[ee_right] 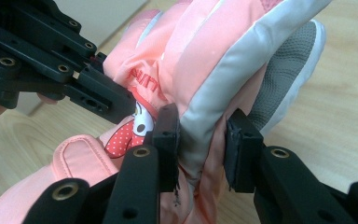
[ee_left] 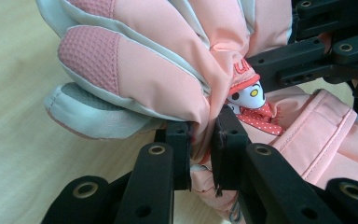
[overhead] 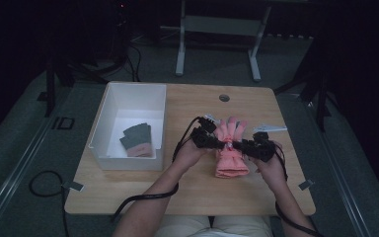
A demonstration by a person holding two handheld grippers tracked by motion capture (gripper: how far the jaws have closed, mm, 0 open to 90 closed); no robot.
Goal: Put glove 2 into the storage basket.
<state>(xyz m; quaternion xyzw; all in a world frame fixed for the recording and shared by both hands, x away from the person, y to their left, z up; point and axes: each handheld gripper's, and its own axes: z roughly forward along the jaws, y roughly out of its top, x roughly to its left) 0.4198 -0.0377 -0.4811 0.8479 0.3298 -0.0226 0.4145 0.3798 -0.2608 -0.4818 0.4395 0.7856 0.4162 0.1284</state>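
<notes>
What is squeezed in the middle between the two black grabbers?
A pink glove lies between the left gripper and the right gripper. Each pinches one side of it, as the high view shows.

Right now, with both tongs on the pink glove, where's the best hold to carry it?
Probably keep the hold at the pink glove's narrow waist, where the fabric bunches between fingers and cuff. The left tongs pinch a fold from one edge, the right tongs clamp the grey-trimmed side seam opposite. Thin, gathered cloth there fits between the jaws; the padded fingers look too bulky.
</notes>
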